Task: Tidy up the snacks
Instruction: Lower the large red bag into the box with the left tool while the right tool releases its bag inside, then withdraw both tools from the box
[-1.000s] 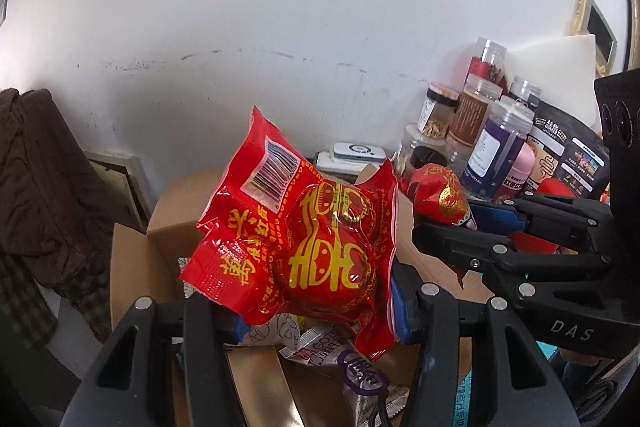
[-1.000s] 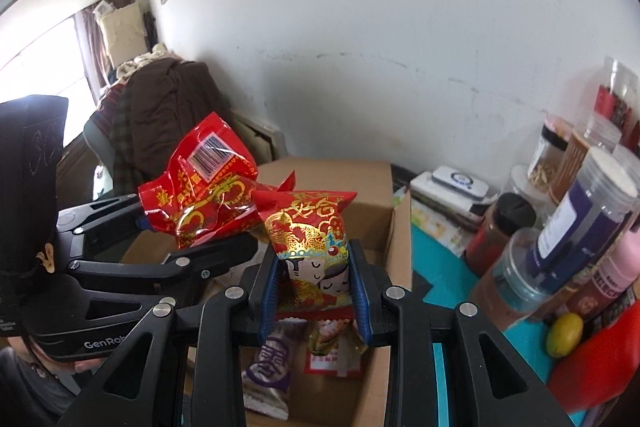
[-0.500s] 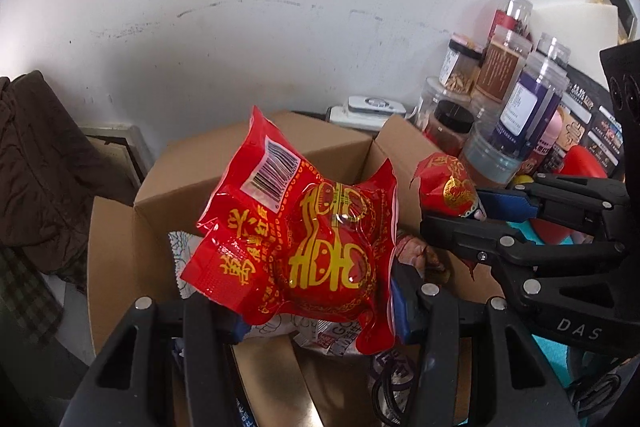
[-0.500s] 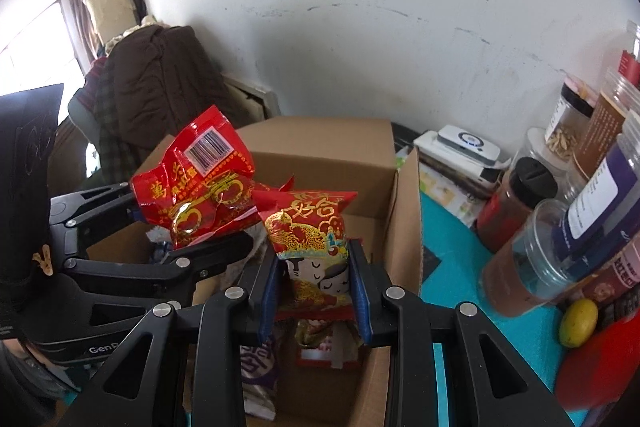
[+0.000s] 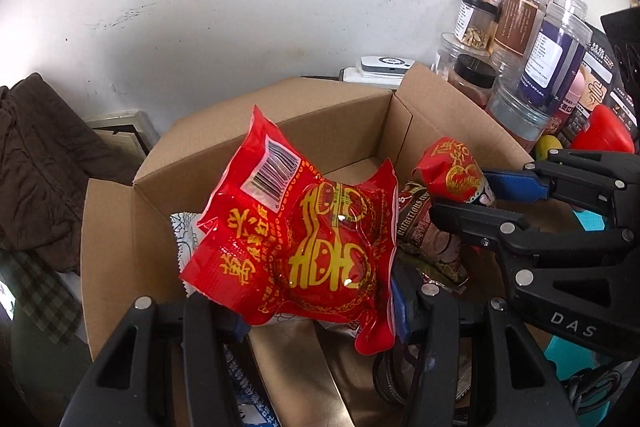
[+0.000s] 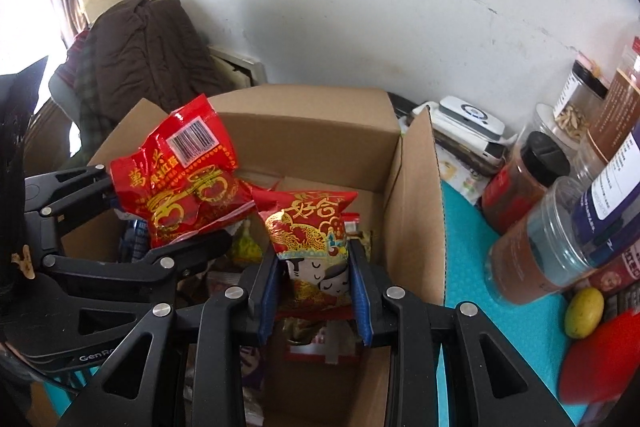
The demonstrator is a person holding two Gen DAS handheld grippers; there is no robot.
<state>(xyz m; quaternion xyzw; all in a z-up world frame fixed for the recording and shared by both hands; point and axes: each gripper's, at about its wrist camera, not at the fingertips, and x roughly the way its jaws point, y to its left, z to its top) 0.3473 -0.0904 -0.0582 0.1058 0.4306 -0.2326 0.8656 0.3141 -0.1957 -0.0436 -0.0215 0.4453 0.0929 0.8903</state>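
The left gripper [image 5: 316, 307] is clamping a wide red snack pouch [image 5: 304, 247] whose lower edge is hiding its fingertips, while the right gripper [image 6: 316, 279] is pinching a smaller red packet [image 6: 314, 239] narrowly between blue pads [image 6: 362, 291], the packet's bottom end lost behind the jaws. Both packets are hanging over the open cardboard box [image 6: 416, 211], where the loose snacks underneath are too crowded and shadowed to tell apart. Compared with a second ago, both grippers are sitting lower and tipped further down, so more of the box interior is showing.
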